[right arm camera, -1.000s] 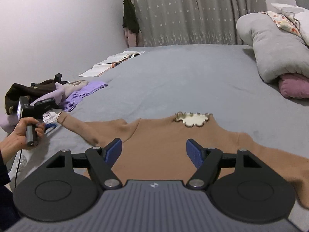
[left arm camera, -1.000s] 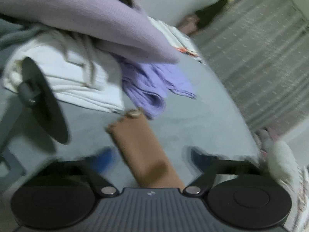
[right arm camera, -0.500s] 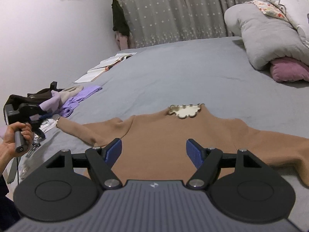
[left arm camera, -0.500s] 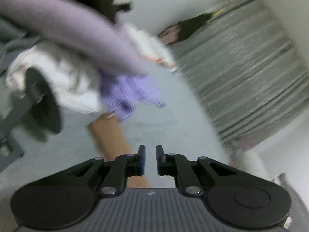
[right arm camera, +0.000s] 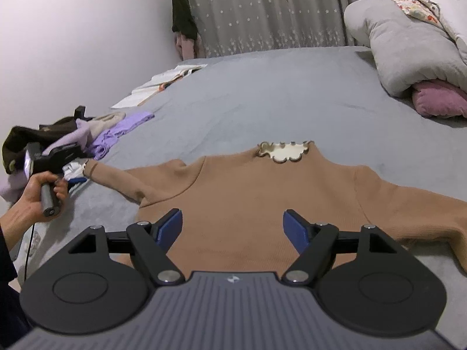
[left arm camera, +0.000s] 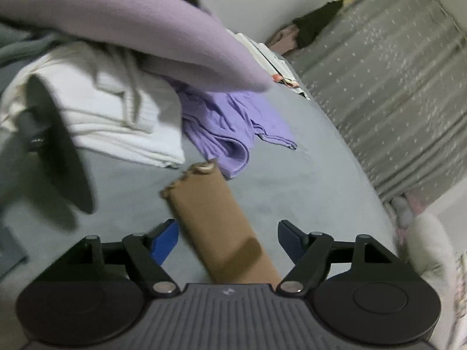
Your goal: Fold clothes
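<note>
Sweater [right arm camera: 248,201], one, brown, lies flat on grey bed [right arm camera: 262,93]. Two grippers: left gripper [left arm camera: 227,233] spread, jaws just been opening astride its sleeve [left arm camera: 210,213], pads clear; half a second ago nearly closed. Right gripper [right arm camera: 232,227] spread, empty, unchanged.

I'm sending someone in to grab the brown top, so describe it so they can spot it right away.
Start at the grey bed. The brown top lies spread flat on its near part, sleeves out to both sides, beside a heap of clothes. Unlike that purple, white and dark pile, it is plain tan with a scalloped cream neckline.
</note>
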`<action>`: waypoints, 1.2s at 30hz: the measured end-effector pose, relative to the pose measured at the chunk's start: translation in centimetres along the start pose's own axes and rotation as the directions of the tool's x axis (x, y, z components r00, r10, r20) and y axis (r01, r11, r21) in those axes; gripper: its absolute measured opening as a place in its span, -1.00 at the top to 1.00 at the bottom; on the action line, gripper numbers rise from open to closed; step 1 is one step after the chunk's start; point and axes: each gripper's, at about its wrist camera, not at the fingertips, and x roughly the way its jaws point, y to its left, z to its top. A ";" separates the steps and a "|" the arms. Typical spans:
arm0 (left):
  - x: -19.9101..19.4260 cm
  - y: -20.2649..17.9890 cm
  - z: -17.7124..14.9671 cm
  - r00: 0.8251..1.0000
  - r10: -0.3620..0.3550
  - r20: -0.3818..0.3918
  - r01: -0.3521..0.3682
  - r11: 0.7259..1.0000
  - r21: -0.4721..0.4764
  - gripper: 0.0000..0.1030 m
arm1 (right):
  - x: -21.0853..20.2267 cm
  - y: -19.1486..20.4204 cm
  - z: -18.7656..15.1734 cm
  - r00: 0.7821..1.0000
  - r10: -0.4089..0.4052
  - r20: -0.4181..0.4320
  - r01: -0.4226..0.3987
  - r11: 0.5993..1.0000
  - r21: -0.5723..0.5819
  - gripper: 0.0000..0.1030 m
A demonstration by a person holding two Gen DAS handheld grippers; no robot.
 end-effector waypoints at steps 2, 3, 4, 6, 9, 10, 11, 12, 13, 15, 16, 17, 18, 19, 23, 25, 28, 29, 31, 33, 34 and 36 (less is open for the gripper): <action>0.4 0.1 -0.1 0.999 -0.016 -0.029 0.015 1.000 -0.019 0.42 | 0.1 0.4 0.0 1.000 0.002 -0.001 -0.002 1.000 -0.018 -0.50; 0.2 0.5 -0.1 0.999 -0.024 -0.036 0.023 0.999 -0.040 0.43 | 0.2 0.6 0.0 1.000 0.004 -0.002 -0.004 1.000 -0.027 -0.50; -0.3 0.8 0.0 0.998 -0.041 -0.037 0.038 0.995 -0.090 0.43 | 0.3 0.7 0.1 1.000 0.006 -0.005 -0.006 0.999 -0.032 -0.50; -0.9 1.3 0.4 0.997 -0.065 -0.030 0.060 0.986 -0.153 0.43 | 0.7 0.9 0.1 1.000 0.007 -0.014 -0.008 0.999 -0.040 -0.50; -2.1 1.1 1.1 0.997 -0.080 0.007 0.080 0.982 -0.173 0.43 | 1.5 1.5 -0.2 0.999 0.020 -0.040 -0.022 0.998 -0.059 -0.50; -2.4 0.8 1.3 0.996 -0.087 0.014 0.088 0.983 -0.162 0.43 | 1.7 1.8 -0.3 0.999 0.025 -0.047 -0.028 0.997 -0.066 -0.50; -2.6 0.5 1.5 0.995 -0.102 0.017 0.103 0.985 -0.135 0.43 | 1.9 2.0 -0.4 0.998 0.029 -0.053 -0.032 0.997 -0.072 -0.50; -2.8 0.4 1.4 0.995 -0.101 0.016 0.102 0.986 -0.129 0.43 | 2.1 2.2 -0.4 0.998 0.031 -0.057 -0.036 0.996 -0.077 -0.50; -2.8 0.4 1.3 0.996 -0.092 0.008 0.092 0.989 -0.112 0.43 | 2.2 2.4 -0.5 0.998 0.032 -0.060 -0.037 0.996 -0.078 -0.50; -2.5 0.8 1.0 0.997 -0.078 -0.010 0.077 0.990 -0.115 0.56 | 2.3 2.6 -0.6 0.997 0.034 -0.062 -0.039 0.996 -0.077 -0.50; -2.3 1.3 0.9 0.997 -0.074 -0.020 0.070 0.989 -0.130 0.57 | 2.3 2.6 -0.6 0.997 0.035 -0.062 -0.039 0.996 -0.077 -0.50; -2.1 1.7 0.9 0.997 -0.070 -0.031 0.065 0.988 -0.143 0.57 | 2.2 2.7 -0.7 0.997 0.035 -0.062 -0.040 0.996 -0.078 -0.50; -2.2 1.8 0.8 0.997 -0.067 -0.033 0.061 0.988 -0.144 0.57 | 2.1 2.8 -0.7 0.997 0.036 -0.062 -0.041 0.996 -0.081 -0.50; -2.1 2.1 0.8 0.998 -0.057 -0.036 0.051 0.989 -0.142 0.57 | 2.1 2.8 -0.8 0.997 0.036 -0.062 -0.041 0.996 -0.084 -0.50; -2.2 3.0 1.0 0.998 -0.035 -0.047 0.027 0.986 -0.162 0.31 | 2.1 3.0 -0.9 0.997 0.035 -0.067 -0.041 0.995 -0.090 -0.50; -1.8 3.4 1.1 0.999 -0.019 -0.048 0.011 0.986 -0.169 -0.17 | 2.1 3.0 -0.9 0.997 0.038 -0.066 -0.044 0.995 -0.090 -0.50; -1.2 3.1 0.8 0.999 -0.042 -0.030 0.038 0.991 -0.130 -0.43 | 2.1 3.1 -0.8 0.997 0.042 -0.064 -0.048 0.995 -0.090 -0.50; -1.1 2.6 0.7 0.999 -0.041 -0.022 0.039 0.994 -0.104 -0.55 | 2.1 3.1 -0.8 0.997 0.043 -0.064 -0.049 0.995 -0.090 -0.50; -1.0 2.1 0.5 0.999 -0.045 -0.011 0.044 0.995 -0.087 -0.55 | 2.2 3.2 -0.9 0.997 0.046 -0.066 -0.052 0.994 -0.095 -0.50; -0.7 1.8 0.4 0.998 -0.066 -0.007 0.065 0.995 -0.074 -0.16 | 2.2 3.3 -1.0 0.997 0.046 -0.069 -0.053 0.993 -0.102 -0.50; -0.5 1.8 0.3 0.997 -0.075 -0.015 0.074 0.995 -0.074 0.40 | 2.2 3.3 -1.0 0.996 0.046 -0.070 -0.053 0.993 -0.105 -0.50; 0.2 2.1 0.1 0.995 -0.097 -0.039 0.093 0.993 -0.079 0.57 | 2.2 3.3 -1.1 0.996 0.045 -0.072 -0.053 0.993 -0.108 -0.50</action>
